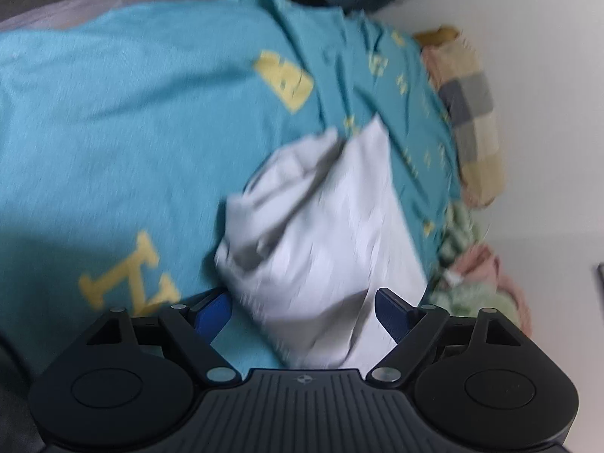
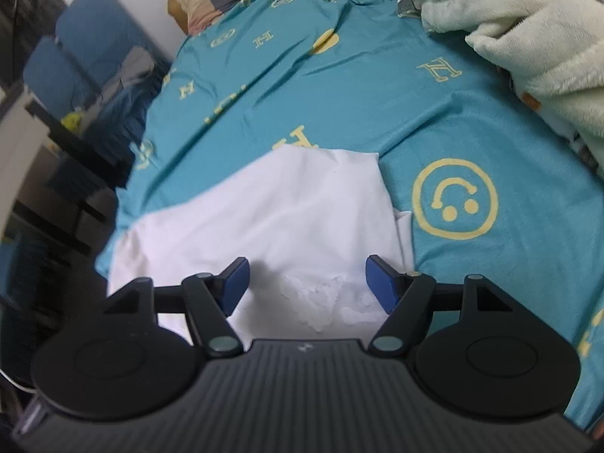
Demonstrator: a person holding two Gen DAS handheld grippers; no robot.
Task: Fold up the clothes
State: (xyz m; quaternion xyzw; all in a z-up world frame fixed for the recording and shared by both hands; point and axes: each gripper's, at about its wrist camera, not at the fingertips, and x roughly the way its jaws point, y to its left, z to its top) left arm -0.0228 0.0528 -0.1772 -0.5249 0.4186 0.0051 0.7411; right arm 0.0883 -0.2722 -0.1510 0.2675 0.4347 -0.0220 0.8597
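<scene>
A white garment (image 1: 321, 226) lies on a teal bedsheet (image 1: 113, 132) with yellow prints. In the left wrist view it looks partly folded and rumpled at its far end, and the frame is blurred. My left gripper (image 1: 302, 311) is open, its blue pads either side of the garment's near end, holding nothing. In the right wrist view the white garment (image 2: 271, 219) lies spread near the bed's left edge. My right gripper (image 2: 307, 283) is open just above the garment's near part, jaws wide apart.
A checked pillow (image 1: 472, 113) and a green-pink plush blanket (image 1: 472, 264) lie along the wall side. A cream fleece blanket (image 2: 528, 30) is heaped at the right. A blue chair (image 2: 87, 53) and dark furniture (image 2: 56, 188) stand beside the bed.
</scene>
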